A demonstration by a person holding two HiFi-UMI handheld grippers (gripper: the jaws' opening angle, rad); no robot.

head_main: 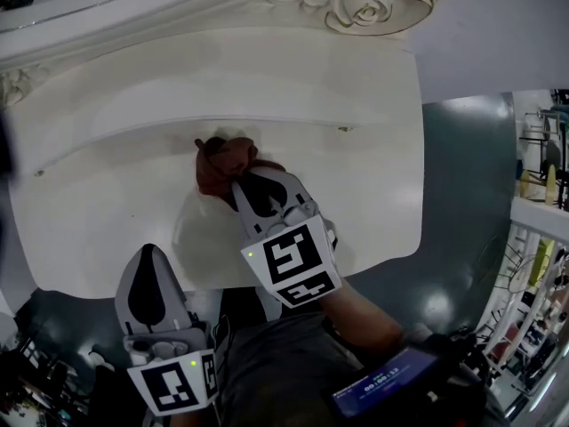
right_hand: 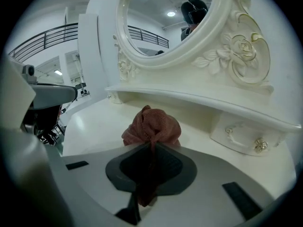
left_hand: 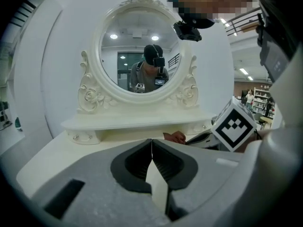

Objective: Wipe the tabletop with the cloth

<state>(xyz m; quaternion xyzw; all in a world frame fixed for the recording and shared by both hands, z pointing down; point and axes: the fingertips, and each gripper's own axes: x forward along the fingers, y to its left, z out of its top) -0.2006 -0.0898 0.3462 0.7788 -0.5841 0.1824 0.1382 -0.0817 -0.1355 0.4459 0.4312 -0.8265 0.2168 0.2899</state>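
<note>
Currently my right gripper [right_hand: 151, 148] is clamped on the cloth [right_hand: 154, 126], which is bunched just ahead of the fingertips and resting on the tabletop [head_main: 356, 185]. My left gripper [left_hand: 151, 145] is closed on nothing, behind and farther off; the right should wipe.

I see my right gripper [right_hand: 151, 148] with its jaws closed on the cloth [right_hand: 154, 126]. The cloth bunches up just past the fingertips, on the tabletop [right_hand: 87, 122]. Beyond it stand a shelf [right_hand: 189, 98] and a mirror [right_hand: 161, 18].
</note>
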